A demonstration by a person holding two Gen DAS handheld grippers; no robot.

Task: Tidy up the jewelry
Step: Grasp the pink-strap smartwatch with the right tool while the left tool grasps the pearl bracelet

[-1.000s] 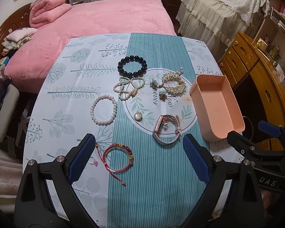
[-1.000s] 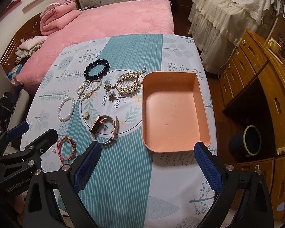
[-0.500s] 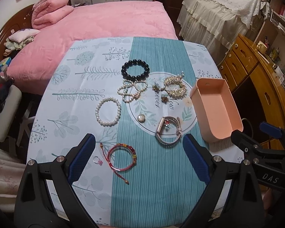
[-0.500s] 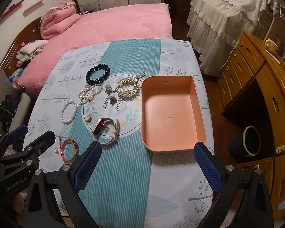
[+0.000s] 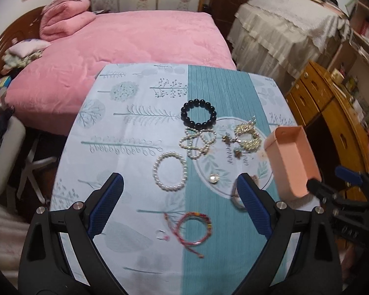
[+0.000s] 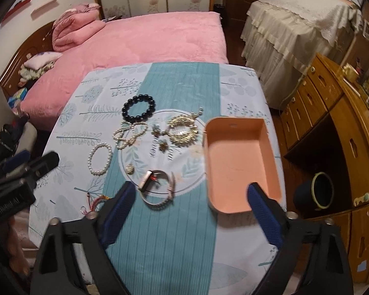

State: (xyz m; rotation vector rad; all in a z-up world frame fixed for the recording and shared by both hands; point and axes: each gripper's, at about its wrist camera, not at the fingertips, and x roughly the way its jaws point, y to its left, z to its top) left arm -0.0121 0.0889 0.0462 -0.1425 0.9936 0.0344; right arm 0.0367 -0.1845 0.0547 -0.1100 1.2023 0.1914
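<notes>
Jewelry lies spread on the tablecloth: a black bead bracelet (image 5: 198,115) (image 6: 138,108), a tangled pearl strand (image 5: 197,141) (image 6: 129,134), a white pearl bracelet (image 5: 170,171) (image 6: 100,157), gold pieces (image 5: 247,135) (image 6: 183,128), a small round pendant (image 5: 214,178), a watch (image 6: 158,186) and a red string bracelet (image 5: 193,230). An empty pink box (image 6: 241,162) (image 5: 291,159) sits at the right. My left gripper (image 5: 180,206) is open above the near table, empty. My right gripper (image 6: 192,207) is open and empty, near the watch and box.
A pink bed (image 5: 125,49) lies beyond the table. A wooden dresser (image 6: 332,132) stands to the right, with a dark bin (image 6: 321,193) on the floor beside it. A cloth-covered table (image 6: 300,19) is at the back right. A chair (image 5: 7,152) stands at the left.
Both grippers have pulled back and risen a little, so the table looks smaller and farther. The left view has swung leftward; its right finger now covers part of the watch. Nothing was grasped.
</notes>
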